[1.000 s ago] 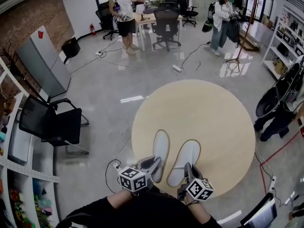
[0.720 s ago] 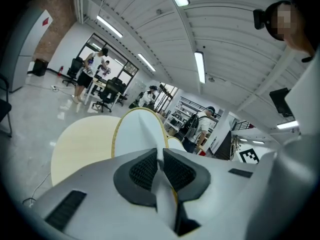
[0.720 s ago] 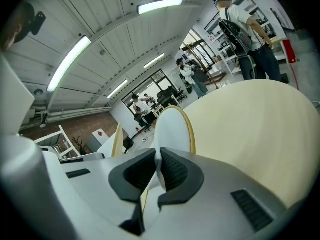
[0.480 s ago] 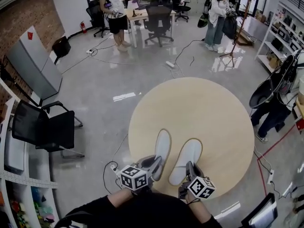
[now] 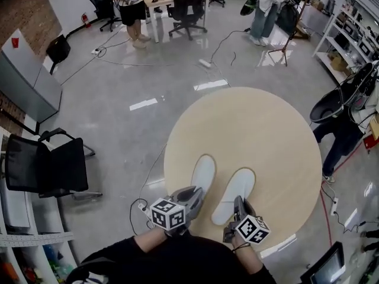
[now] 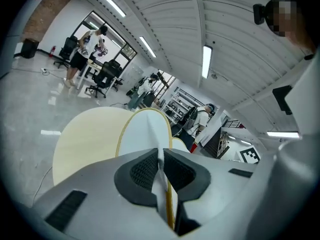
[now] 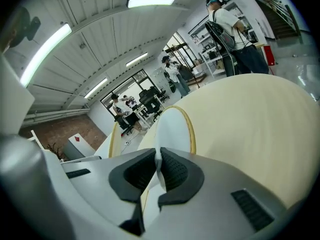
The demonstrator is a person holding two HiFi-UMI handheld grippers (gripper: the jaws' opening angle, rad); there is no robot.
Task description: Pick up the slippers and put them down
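Observation:
Two white slippers with tan rims lie side by side over the near part of the round beige table (image 5: 266,129). My left gripper (image 5: 192,199) is shut on the heel of the left slipper (image 5: 203,175). In the left gripper view the pads pinch that slipper (image 6: 142,134) at its thin heel edge. My right gripper (image 5: 238,207) is shut on the heel of the right slipper (image 5: 235,194), which shows in the right gripper view as a white sole (image 7: 172,129) between the pads. Whether the soles rest on the table I cannot tell.
A black office chair (image 5: 50,167) stands on the floor at the left, with a grey cabinet (image 5: 23,81) behind it. A person (image 5: 340,138) stands close to the table's right edge. More people, desks and chairs are at the far end. Cables lie on the floor.
Both grippers have carried the slippers a little forward over the table and lower. The head view has moved forward too, so the far room has slid up.

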